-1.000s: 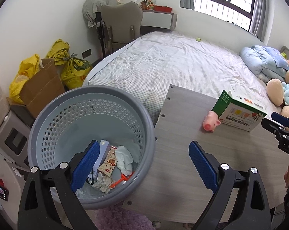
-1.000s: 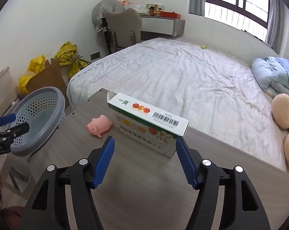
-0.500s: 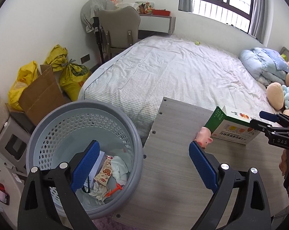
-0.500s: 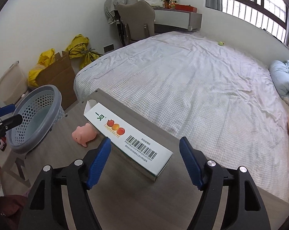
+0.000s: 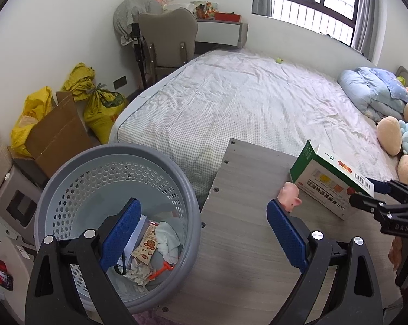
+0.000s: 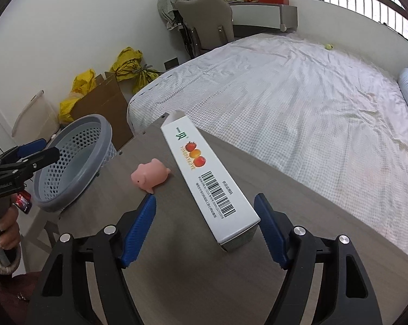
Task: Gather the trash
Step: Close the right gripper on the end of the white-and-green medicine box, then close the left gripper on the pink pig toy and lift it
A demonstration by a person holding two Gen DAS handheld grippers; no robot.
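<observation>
Right wrist view: your right tool (image 6: 205, 227) gapes wide around the carton (image 6: 209, 182); center it, then squeeze gently. Left tool (image 5: 201, 234) waits wide over the basket (image 5: 68, 178).

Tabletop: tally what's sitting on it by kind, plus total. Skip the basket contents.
Cardboard box: 1
Pink pig toy: 1
Total: 2

The grey basket stands beside the table, not on it. The right gripper is open with the box's near end between its fingers; the left gripper is open and holds nothing.
</observation>
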